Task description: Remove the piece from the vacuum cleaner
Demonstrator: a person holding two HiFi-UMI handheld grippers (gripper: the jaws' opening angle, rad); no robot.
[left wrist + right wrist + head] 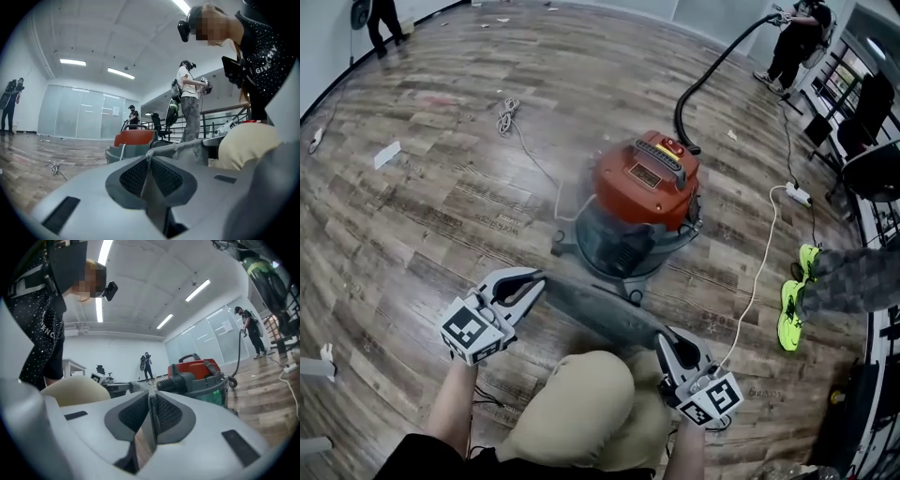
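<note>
Left gripper (536,281) and right gripper (662,341), jaws closed, each pinch an end of the grey piece (595,309), stretched just before the vacuum (642,202), likely so it lifts away evenly.

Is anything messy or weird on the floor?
A little. A white paper scrap lies loose on the wood floor left of the vacuum cleaner. A cord sits in a tangle farther back, and more small scraps dot the far floor. The vacuum cleaner itself stands upright.
</note>
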